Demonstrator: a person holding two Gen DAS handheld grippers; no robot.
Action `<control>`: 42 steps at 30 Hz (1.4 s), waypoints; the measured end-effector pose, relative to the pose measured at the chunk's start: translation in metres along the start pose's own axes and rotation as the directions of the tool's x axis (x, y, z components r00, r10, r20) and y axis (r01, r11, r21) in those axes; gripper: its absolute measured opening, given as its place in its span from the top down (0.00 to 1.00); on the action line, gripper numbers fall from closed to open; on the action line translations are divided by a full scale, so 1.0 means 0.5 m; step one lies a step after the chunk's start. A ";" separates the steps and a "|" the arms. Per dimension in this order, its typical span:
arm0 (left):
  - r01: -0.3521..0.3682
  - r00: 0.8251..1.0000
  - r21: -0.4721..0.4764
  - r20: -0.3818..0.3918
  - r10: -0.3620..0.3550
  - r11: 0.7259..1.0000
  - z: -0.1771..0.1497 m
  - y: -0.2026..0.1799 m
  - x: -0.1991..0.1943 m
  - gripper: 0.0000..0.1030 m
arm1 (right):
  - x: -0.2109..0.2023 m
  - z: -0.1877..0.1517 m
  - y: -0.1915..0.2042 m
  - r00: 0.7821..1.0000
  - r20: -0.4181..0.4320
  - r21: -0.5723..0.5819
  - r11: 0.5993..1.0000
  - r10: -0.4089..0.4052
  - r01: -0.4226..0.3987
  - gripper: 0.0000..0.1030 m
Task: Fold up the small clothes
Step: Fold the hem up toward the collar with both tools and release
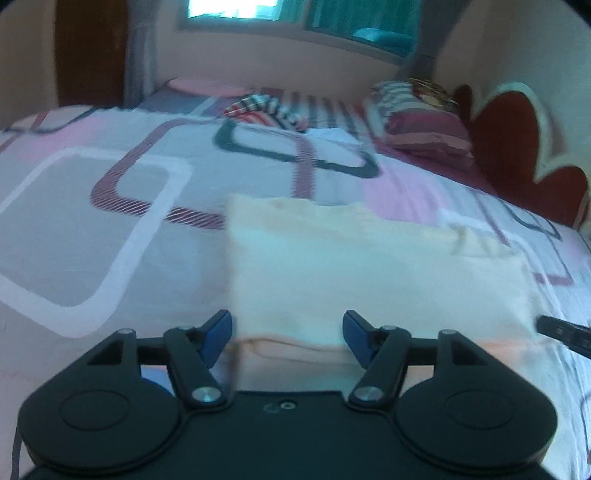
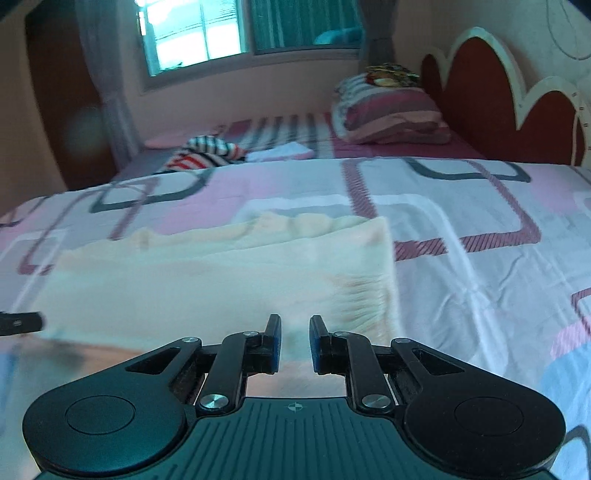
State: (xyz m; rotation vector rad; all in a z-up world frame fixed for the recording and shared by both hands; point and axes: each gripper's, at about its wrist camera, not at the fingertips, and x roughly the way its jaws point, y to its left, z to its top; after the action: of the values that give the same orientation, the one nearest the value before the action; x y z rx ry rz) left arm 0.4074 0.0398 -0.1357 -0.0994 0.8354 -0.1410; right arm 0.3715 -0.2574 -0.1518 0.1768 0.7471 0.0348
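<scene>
A pale cream folded garment (image 1: 369, 266) lies flat on the patterned bed cover (image 1: 92, 229); it also shows in the right wrist view (image 2: 221, 280). My left gripper (image 1: 287, 338) is open and empty at the garment's near left edge. My right gripper (image 2: 294, 343) has its jaws a narrow gap apart at the garment's near right edge, and the cloth's edge lies between or just under the blue pads (image 2: 275, 345); a grip cannot be confirmed. The right gripper's tip (image 1: 561, 330) shows at the right of the left wrist view, and the left gripper's tip (image 2: 20, 321) at the left of the right wrist view.
A striped garment (image 2: 207, 149) and a white folded cloth (image 2: 280, 151) lie farther back on the bed. Pillows (image 2: 391, 110) sit by the red headboard (image 2: 491, 88). A window (image 2: 207, 33) and wall are behind the bed.
</scene>
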 end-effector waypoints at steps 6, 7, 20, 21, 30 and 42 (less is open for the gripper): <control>0.078 0.997 0.070 -0.033 -0.076 0.994 -0.034 -0.087 -0.022 0.35 | -0.036 -0.035 0.054 0.996 -0.038 -0.047 0.996 0.076 -0.078 0.83; 0.080 0.996 0.081 -0.041 -0.077 0.993 -0.042 -0.098 -0.019 0.34 | -0.039 -0.043 0.062 0.996 -0.045 -0.054 0.995 0.082 -0.084 0.81; 0.002 0.997 0.158 -0.079 0.010 0.987 -0.117 -0.119 -0.005 0.34 | -0.045 -0.134 0.046 0.995 -0.102 -0.158 0.987 0.010 -0.026 0.59; -0.004 0.997 0.153 -0.079 0.016 0.988 -0.118 -0.118 -0.008 0.34 | -0.048 -0.137 0.034 0.994 -0.105 -0.153 0.988 -0.001 -0.015 0.59; 0.000 0.997 0.131 -0.081 0.011 0.991 -0.146 -0.132 -0.081 0.34 | -0.128 -0.156 -0.002 0.994 -0.101 -0.116 0.992 0.045 -0.057 0.58; -0.011 0.992 0.180 -0.122 0.034 0.984 -0.259 -0.174 -0.139 0.32 | -0.171 -0.245 0.083 0.968 -0.183 -0.239 0.947 0.174 -0.215 0.58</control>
State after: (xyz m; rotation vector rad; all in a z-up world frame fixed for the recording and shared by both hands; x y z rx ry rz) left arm 0.2576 -0.0388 -0.1589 0.0891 0.9443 -0.2022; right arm 0.2271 -0.2065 -0.1753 -0.0009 0.8755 0.3372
